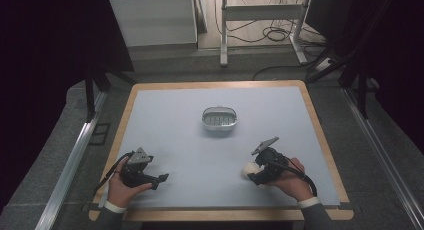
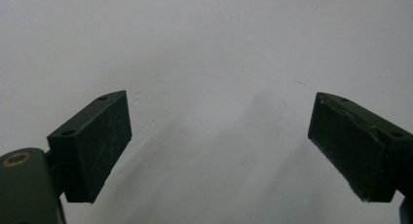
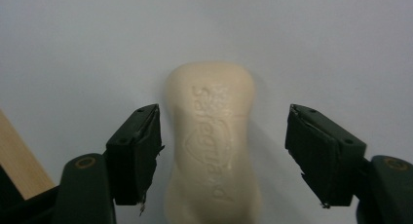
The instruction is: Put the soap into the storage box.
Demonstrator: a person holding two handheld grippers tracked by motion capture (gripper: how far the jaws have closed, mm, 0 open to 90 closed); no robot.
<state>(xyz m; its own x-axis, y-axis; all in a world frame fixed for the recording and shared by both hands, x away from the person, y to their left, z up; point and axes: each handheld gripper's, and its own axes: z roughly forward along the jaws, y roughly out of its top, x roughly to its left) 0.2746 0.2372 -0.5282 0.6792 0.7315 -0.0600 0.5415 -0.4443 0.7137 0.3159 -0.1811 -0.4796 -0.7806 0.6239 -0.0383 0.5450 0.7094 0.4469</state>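
Nearest, two hands hold two grippers low over the grey surface [image 1: 175, 125]. The left gripper [image 2: 219, 146] gapes wide over bare mat. The right gripper [image 3: 224, 156] is spread wide around one cream soap [image 3: 214, 146], jaws clear of both its sides. Farther off, mid-surface, sits one metal dish [image 1: 219, 119].

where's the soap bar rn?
The cream embossed soap bar lies on the pale blue mat, front right in the high view, between the open jaws of the right tool, untouched, nearer than the metal soap dish.
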